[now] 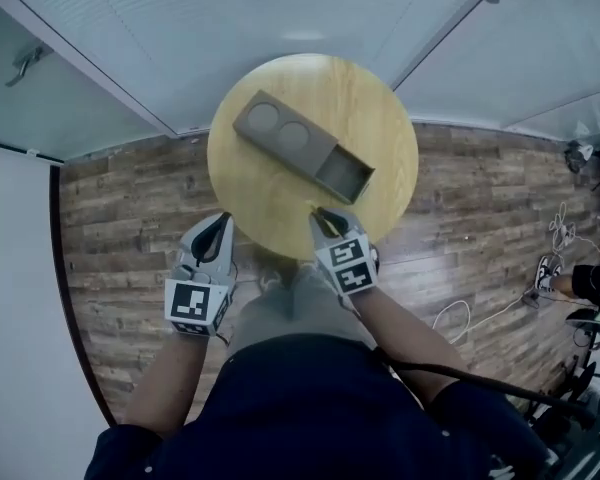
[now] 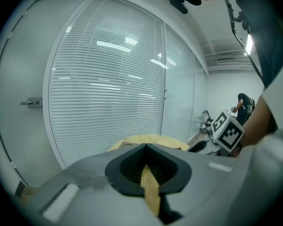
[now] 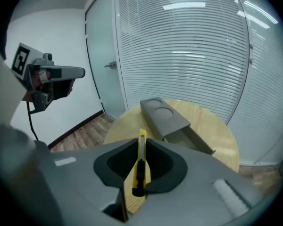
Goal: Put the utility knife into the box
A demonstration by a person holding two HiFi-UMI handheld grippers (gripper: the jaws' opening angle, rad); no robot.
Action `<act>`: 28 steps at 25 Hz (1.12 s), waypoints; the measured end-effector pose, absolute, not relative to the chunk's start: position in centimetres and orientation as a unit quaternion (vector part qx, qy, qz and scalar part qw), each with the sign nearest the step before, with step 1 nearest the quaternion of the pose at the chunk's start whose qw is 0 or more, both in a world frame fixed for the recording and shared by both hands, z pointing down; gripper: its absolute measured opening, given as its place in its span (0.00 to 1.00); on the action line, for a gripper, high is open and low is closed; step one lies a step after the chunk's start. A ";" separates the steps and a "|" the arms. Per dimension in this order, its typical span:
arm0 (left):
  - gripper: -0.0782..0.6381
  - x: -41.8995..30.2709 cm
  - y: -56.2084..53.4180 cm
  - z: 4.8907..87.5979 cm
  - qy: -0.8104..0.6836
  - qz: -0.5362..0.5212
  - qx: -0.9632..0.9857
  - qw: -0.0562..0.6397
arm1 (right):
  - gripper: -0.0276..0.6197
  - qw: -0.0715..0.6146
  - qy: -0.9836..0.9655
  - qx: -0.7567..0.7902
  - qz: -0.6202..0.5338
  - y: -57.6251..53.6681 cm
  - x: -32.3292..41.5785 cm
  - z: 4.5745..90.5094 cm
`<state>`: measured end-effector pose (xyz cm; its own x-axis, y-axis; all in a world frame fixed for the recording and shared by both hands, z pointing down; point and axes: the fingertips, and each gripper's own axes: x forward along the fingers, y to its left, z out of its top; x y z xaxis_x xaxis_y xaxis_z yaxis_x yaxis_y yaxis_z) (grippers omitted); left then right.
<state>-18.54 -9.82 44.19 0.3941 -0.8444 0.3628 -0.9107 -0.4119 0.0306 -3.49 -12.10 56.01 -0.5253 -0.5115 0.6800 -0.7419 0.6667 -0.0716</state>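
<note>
A yellow utility knife (image 3: pixel 140 160) stands on edge between the pads of my right gripper (image 3: pixel 140 147), which is shut on it, blade end pointing toward the table. In the head view the right gripper (image 1: pixel 326 215) hovers over the near edge of the round wooden table (image 1: pixel 380 108). The grey box (image 1: pixel 298 145) lies on that table, with two round recesses at its left end and an open compartment (image 1: pixel 344 174) at its right end. The box (image 3: pixel 166 116) lies ahead of the knife. My left gripper (image 1: pixel 220 224) hangs beside the table's near-left edge, shut and holding nothing.
Glass partitions with white blinds (image 1: pixel 280 8) stand behind the table. Wooden flooring (image 1: pixel 130 208) surrounds it. Cables (image 1: pixel 470 313) and equipment lie on the floor at the right, where a person (image 1: pixel 595 286) is partly in view. A black cable (image 1: pixel 460 376) runs from my right arm.
</note>
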 end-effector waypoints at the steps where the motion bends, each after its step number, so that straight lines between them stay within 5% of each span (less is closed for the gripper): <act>1: 0.11 -18.4 -10.2 43.3 -0.528 0.143 0.831 0.105 | 0.14 0.317 -0.855 0.372 0.175 -12.4 -3.1 55.0; 12: 0.11 -14.5 -10.9 36.6 -0.510 0.110 0.851 0.050 | 0.14 0.247 -0.869 0.404 0.143 -14.5 1.8 44.6; 28: 0.11 -11.4 -14.4 34.9 -0.505 0.105 0.857 0.024 | 0.14 0.217 -0.867 0.429 0.128 -17.3 5.4 42.2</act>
<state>-11.39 -14.39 34.88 0.4689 -0.8592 0.2045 -0.8695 -0.4898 -0.0639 5.36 -17.32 42.20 -0.5377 -0.6886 0.4865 -0.7998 0.5993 -0.0357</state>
